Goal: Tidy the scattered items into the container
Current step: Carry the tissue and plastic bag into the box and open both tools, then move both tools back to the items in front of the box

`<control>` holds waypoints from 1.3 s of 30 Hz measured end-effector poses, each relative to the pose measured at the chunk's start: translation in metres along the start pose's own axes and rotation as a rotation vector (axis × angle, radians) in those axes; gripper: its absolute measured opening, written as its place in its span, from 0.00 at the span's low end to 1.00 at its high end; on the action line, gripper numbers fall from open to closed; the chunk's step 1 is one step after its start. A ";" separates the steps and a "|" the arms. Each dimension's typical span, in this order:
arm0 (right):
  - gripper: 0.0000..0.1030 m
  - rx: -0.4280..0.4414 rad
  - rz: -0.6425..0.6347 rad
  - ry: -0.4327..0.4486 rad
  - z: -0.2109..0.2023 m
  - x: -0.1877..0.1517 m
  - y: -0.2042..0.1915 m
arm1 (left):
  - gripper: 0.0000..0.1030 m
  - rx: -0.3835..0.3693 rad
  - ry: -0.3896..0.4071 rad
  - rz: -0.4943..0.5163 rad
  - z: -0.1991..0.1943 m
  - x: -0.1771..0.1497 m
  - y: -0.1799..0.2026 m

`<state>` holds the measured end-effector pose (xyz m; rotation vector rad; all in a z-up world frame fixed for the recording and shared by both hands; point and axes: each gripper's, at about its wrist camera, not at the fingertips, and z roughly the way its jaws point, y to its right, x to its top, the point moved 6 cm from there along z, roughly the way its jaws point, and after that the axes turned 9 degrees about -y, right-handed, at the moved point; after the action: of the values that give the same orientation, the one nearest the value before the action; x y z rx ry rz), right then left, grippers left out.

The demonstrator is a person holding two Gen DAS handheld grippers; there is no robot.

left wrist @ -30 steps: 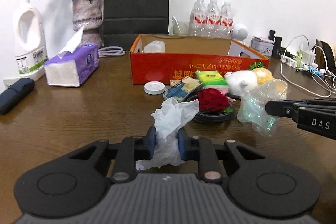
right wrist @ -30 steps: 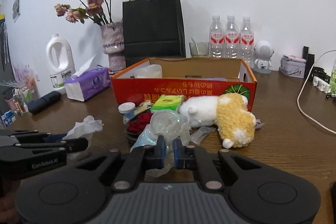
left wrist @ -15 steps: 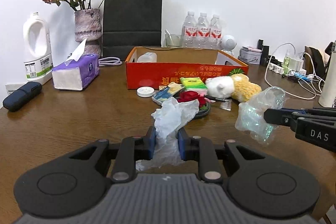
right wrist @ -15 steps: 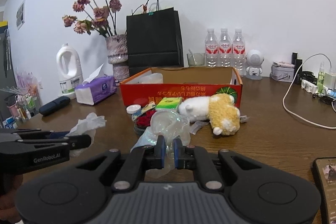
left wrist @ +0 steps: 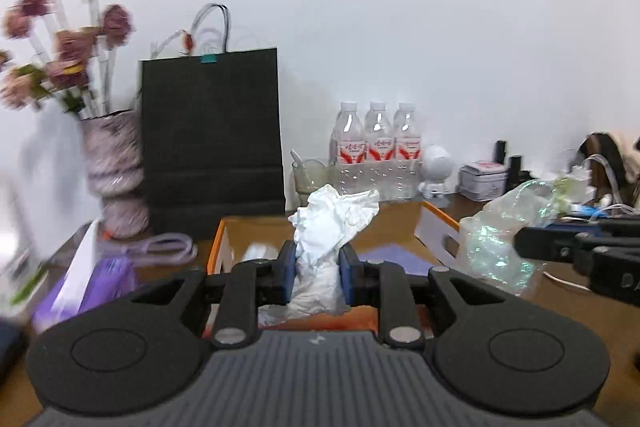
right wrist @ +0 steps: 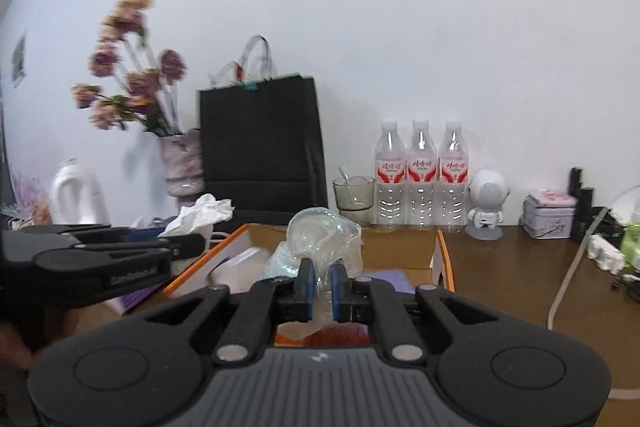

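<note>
My left gripper [left wrist: 316, 275] is shut on a crumpled white tissue [left wrist: 332, 227] and holds it above the near edge of the red cardboard box [left wrist: 436, 231]. My right gripper [right wrist: 320, 287] is shut on a crumpled clear plastic bag [right wrist: 324, 235], also over the box [right wrist: 442, 259]. In the left wrist view the bag [left wrist: 504, 231] hangs to the right, over the box's right wall. In the right wrist view the tissue [right wrist: 204, 213] sits at the left. A white container [right wrist: 244, 261] and a purple sheet [right wrist: 390, 277] lie inside the box.
A black paper bag [left wrist: 210, 135], a vase of dried flowers [left wrist: 116, 171], three water bottles [right wrist: 420, 175], a glass cup [right wrist: 354, 193] and a small white robot figure [right wrist: 486, 203] stand behind the box. A purple tissue pack [left wrist: 92, 287] lies left. Cables and a tin [right wrist: 550, 215] are at right.
Both grippers have risen and moved forward from the table front to over the box, still holding tissue and bag. The scattered items in front of the box have dropped out of view.
</note>
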<state>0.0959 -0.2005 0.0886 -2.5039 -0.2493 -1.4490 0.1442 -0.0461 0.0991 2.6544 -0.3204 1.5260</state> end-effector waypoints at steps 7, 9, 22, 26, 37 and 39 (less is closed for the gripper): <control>0.07 0.045 0.066 -0.232 0.141 0.068 0.038 | 0.23 -0.021 -0.275 -0.014 0.154 0.054 -0.024; 0.07 0.032 0.064 -0.309 0.178 0.072 0.044 | 0.23 -0.004 -0.338 -0.023 0.188 0.057 -0.031; 0.28 -0.010 0.122 -0.590 0.291 0.043 0.063 | 0.42 0.093 -0.594 -0.100 0.258 0.009 -0.052; 0.54 -0.008 0.164 -0.588 0.274 0.058 0.067 | 0.54 0.091 -0.571 -0.100 0.235 0.022 -0.062; 0.73 -0.110 0.157 -0.572 0.195 0.087 0.071 | 0.68 0.093 -0.482 -0.150 0.141 0.057 -0.068; 0.81 -0.101 0.163 -0.568 0.180 0.086 0.070 | 0.76 0.100 -0.428 -0.188 0.120 0.055 -0.070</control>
<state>0.3058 -0.2136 0.0687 -2.8885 -0.0627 -0.6802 0.2872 -0.0048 0.0890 2.9734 -0.0093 0.9378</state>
